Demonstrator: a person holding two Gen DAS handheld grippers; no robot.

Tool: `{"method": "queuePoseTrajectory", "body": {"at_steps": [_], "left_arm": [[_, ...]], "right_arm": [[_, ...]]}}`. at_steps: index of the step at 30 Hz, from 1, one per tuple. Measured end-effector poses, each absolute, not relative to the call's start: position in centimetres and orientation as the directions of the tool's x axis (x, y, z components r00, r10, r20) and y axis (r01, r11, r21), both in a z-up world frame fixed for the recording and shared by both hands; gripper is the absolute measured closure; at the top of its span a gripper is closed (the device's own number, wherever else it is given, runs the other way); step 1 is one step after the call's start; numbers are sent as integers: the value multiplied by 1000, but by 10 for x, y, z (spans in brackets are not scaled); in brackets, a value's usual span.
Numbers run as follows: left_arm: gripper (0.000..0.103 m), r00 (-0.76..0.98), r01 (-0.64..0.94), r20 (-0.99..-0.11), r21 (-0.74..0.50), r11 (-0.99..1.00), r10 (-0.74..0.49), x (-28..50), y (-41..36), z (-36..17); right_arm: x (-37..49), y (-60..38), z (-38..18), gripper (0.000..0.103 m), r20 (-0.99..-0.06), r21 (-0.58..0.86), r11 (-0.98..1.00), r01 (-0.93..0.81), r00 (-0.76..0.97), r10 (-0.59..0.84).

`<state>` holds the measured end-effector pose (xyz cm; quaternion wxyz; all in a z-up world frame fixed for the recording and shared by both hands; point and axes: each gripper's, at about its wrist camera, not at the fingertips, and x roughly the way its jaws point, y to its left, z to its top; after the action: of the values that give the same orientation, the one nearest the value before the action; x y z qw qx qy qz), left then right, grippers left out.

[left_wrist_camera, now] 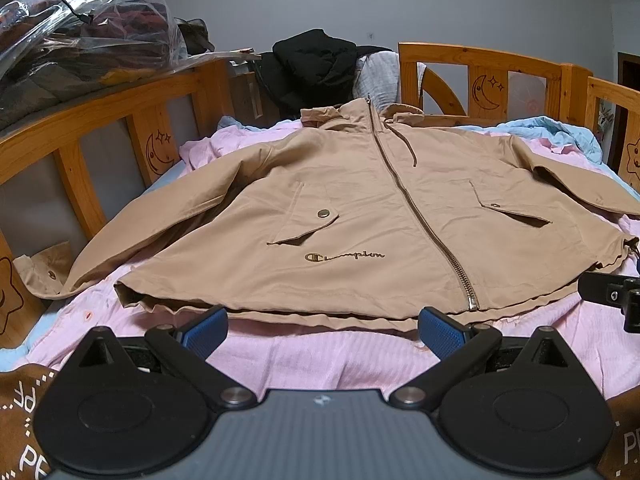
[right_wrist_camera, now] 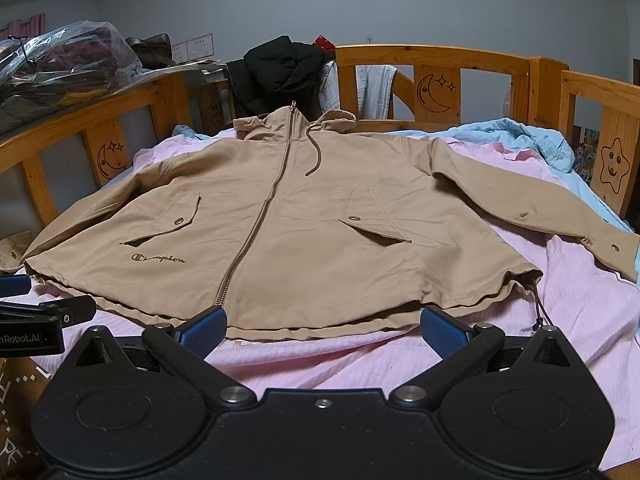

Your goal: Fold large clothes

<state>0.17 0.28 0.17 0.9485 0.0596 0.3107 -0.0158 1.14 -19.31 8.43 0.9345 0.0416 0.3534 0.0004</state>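
A tan zip-up hooded jacket point(left_wrist_camera: 360, 208) point(right_wrist_camera: 304, 224) lies flat and front-up on the pink sheet point(left_wrist_camera: 304, 360) point(right_wrist_camera: 320, 360), zipped, both sleeves spread out to the sides. Its hem faces me. My left gripper point(left_wrist_camera: 322, 330) is open, its blue pads just short of the hem left of the zipper end, holding nothing. My right gripper point(right_wrist_camera: 322, 328) is open too, its blue pads at the hem to the right of the zipper, with nothing between them. Each gripper's black body shows at the edge of the other's view.
A wooden bed rail point(left_wrist_camera: 104, 120) point(right_wrist_camera: 440, 56) with moon and star carvings surrounds the bed. A black garment point(left_wrist_camera: 316, 64) point(right_wrist_camera: 280, 68) hangs over the headboard. A clear plastic bag of clothes point(left_wrist_camera: 80, 28) sits beyond the left rail. A blue blanket point(right_wrist_camera: 516, 136) is bunched at the back right.
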Motion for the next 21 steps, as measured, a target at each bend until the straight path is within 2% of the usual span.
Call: {"method": "queuePoseTrajectory", "body": {"at_steps": [21], "left_arm": [[0, 800, 61, -599, 106, 992, 15, 4, 2, -1]], "right_arm": [[9, -197, 74, 0, -664, 82, 996, 29, 747, 33]]}}
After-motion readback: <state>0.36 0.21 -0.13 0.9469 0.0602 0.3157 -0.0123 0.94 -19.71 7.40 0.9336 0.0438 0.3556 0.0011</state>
